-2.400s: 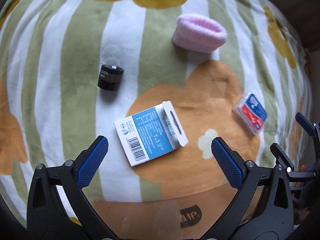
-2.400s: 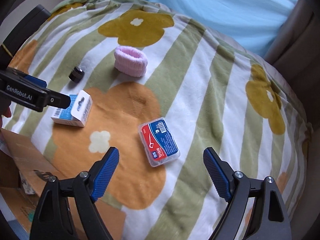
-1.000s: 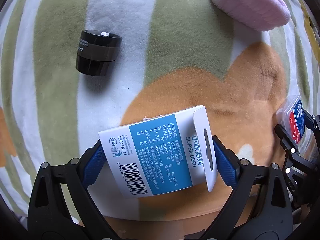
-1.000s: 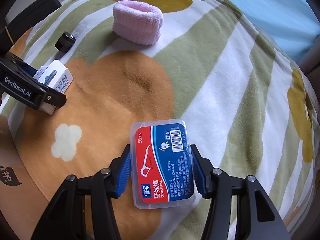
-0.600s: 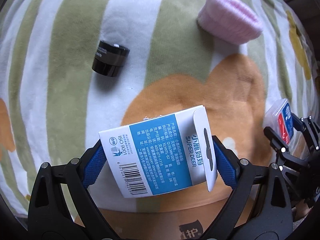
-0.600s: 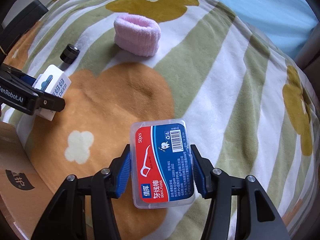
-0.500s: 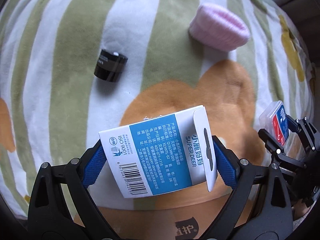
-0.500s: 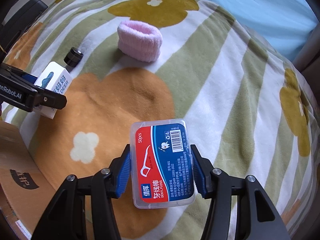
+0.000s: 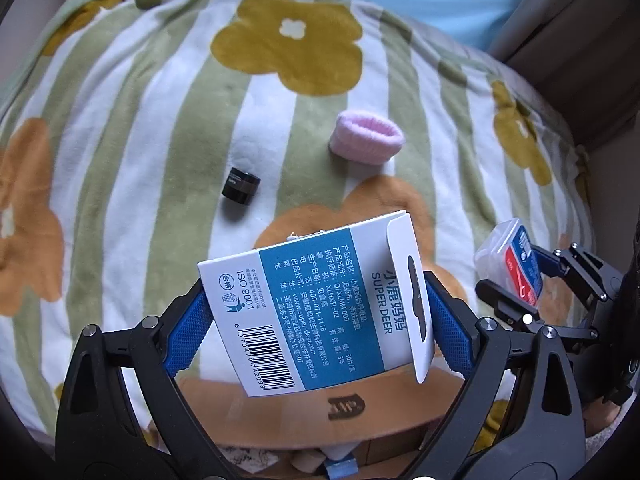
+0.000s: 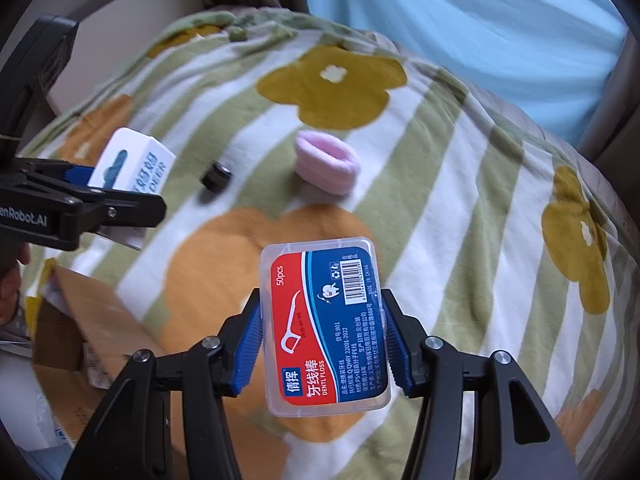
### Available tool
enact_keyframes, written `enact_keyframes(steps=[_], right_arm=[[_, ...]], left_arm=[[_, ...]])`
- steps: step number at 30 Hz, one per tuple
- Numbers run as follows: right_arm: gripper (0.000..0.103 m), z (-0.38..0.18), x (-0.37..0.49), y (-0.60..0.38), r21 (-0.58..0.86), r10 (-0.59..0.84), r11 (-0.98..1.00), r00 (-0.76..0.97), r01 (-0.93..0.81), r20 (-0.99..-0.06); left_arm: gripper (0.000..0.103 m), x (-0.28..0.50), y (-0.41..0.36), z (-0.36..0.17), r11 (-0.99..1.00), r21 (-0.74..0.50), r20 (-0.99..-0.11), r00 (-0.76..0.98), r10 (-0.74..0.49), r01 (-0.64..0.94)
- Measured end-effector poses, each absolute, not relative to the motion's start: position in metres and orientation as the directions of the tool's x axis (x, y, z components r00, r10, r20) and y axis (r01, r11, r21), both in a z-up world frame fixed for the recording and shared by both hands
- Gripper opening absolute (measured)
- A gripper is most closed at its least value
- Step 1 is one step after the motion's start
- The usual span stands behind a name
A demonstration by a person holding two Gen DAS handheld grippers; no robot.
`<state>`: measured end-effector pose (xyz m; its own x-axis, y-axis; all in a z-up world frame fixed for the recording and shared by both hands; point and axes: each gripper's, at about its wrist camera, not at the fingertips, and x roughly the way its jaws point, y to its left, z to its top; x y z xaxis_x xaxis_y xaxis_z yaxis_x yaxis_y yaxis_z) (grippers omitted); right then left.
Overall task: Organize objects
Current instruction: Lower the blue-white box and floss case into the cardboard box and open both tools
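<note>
Two boxes are held clear above a striped flowered blanket point(image 9: 168, 128): a blue-and-white carton point(image 9: 316, 312) is clamped between the left gripper's point(image 9: 316, 320) blue pads, a clear dental floss case point(image 10: 324, 332) by the right gripper point(image 10: 324, 344). A pink wristband point(image 9: 366, 138) and black cap point(image 9: 241, 186) are left lying on the blanket.

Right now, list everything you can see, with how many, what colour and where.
Blanket: one, green and white stripes with flowers, under everything.
Wristband: one, pink, on the blanket.
Black cap: one, on the blanket, left of the wristband.
Cardboard box: one, brown, at the blanket's near edge.
Paper box: one, white and blue, in the left gripper.
Floss case: one, clear with red and blue label, in the right gripper.
Left gripper: black, blue fingers.
Right gripper: same.
</note>
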<state>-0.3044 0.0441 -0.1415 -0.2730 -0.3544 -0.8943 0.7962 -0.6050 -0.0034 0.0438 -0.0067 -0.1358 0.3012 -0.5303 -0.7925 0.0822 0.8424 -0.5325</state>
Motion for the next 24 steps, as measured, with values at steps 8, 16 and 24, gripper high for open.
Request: enact_keyframes(steps=[8, 16, 24], right_arm=[[0.051, -0.089, -0.243, 0.041, 0.029, -0.449, -0.541, -0.260, 0.840, -0.855], [0.051, -0.080, -0.184, 0.055, 0.055, -0.448, -0.571, -0.255, 0.819, -0.857], [0.051, -0.106, -0.140, 0.074, 0.082, -0.412, -0.633, -0.246, 0.770, -0.877]], left_arm=[[0.095, -0.021, 0.029, -0.104, 0.839, -0.539, -0.754, 0.403, -0.519, 0.074], [0.095, -0.088, 0.042, -0.115, 0.861, -0.501, -0.762, 0.430, -0.484, 0.080], [0.095, -0.148, 0.039, -0.156, 0.865, -0.498, -0.787, 0.384, -0.483, 0.066]])
